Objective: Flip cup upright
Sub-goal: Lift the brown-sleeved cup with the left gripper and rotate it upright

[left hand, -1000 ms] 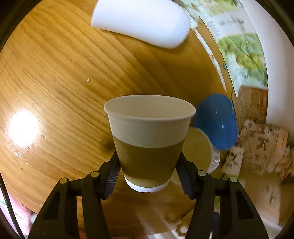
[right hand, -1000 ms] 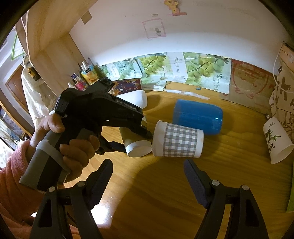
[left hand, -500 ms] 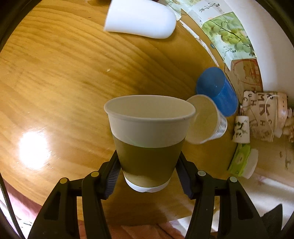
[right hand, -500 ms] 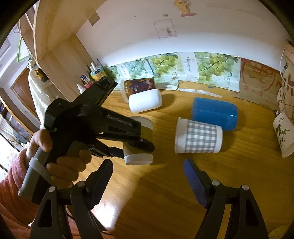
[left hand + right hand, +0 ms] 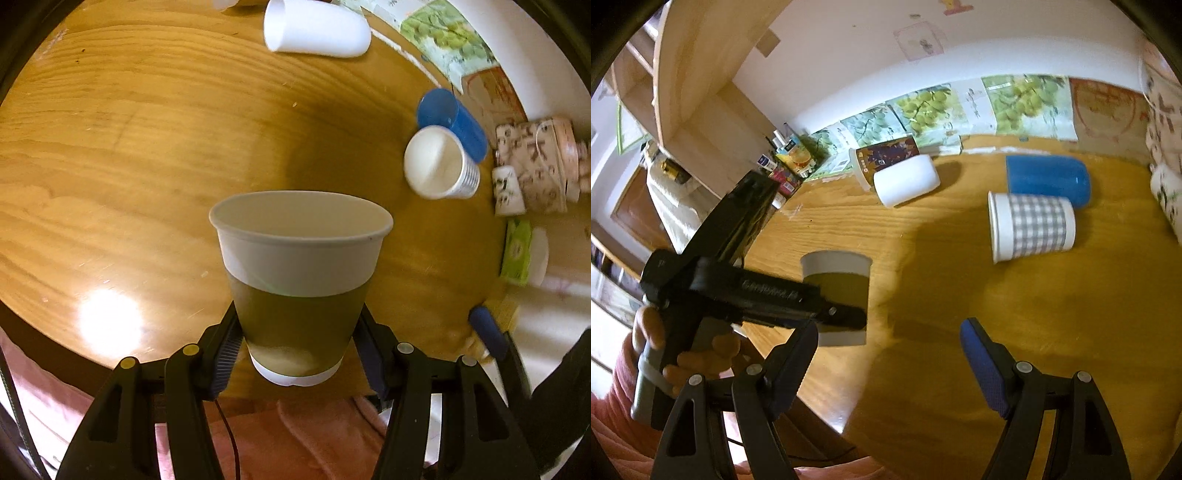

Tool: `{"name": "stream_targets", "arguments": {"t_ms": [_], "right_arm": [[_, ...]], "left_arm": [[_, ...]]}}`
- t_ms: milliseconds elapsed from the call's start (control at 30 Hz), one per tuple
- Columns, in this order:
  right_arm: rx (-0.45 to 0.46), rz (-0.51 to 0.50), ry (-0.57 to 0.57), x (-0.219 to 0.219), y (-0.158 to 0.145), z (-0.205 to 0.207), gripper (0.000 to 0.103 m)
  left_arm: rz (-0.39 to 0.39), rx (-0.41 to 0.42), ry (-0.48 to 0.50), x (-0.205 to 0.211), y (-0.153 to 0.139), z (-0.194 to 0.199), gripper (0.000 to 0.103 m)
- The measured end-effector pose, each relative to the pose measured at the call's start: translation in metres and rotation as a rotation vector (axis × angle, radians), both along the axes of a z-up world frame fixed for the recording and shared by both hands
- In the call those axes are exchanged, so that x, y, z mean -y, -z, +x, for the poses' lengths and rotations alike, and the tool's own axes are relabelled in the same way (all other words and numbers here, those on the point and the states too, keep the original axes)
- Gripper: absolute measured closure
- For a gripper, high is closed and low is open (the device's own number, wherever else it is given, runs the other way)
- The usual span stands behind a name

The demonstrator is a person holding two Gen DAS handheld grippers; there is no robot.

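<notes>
A paper cup with an olive-green sleeve [image 5: 300,280] is held upright, mouth up, between the fingers of my left gripper [image 5: 300,354], which is shut on its lower half. In the right wrist view the same cup [image 5: 837,291] stands upright at the near left edge of the wooden table [image 5: 960,295], with the left gripper [image 5: 849,317] clamped across it; whether its base touches the table I cannot tell. My right gripper [image 5: 890,354] is open and empty, low over the table's near edge, to the right of the cup.
A grey-checked paper cup [image 5: 1032,226] lies on its side beside a blue cup [image 5: 1047,180], also on its side. A white cup [image 5: 905,181] and a dark printed cup [image 5: 886,155] lie further back. Bottles, printed posters and a wooden shelf line the wall.
My left gripper has carried the olive cup back toward the near table edge and turned it from tilted to upright. The lying cups now look farther away. My right gripper stayed open.
</notes>
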State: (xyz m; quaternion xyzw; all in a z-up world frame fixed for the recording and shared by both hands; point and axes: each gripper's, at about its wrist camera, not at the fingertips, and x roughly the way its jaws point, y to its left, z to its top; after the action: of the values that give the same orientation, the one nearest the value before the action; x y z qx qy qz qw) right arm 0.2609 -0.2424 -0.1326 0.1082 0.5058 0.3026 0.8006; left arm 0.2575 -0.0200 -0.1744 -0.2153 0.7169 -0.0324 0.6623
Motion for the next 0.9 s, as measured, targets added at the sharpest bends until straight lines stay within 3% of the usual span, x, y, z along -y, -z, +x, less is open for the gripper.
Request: {"name": "stream_targets", "arguments": {"t_ms": [467,900], "right_arm": [[-0.098,0.084,0.101,-0.02,0.008,-0.044,0.023],[-0.132,0.049,0.167,-0.031,0.016,-0.062,0.023]], "left_arm": [[0.072,-0.003,0.201,-0.011,0.005,-0.045,0.042],[0.118,-0.024,0.295,0.002,0.031,-0.047,0.04]]}}
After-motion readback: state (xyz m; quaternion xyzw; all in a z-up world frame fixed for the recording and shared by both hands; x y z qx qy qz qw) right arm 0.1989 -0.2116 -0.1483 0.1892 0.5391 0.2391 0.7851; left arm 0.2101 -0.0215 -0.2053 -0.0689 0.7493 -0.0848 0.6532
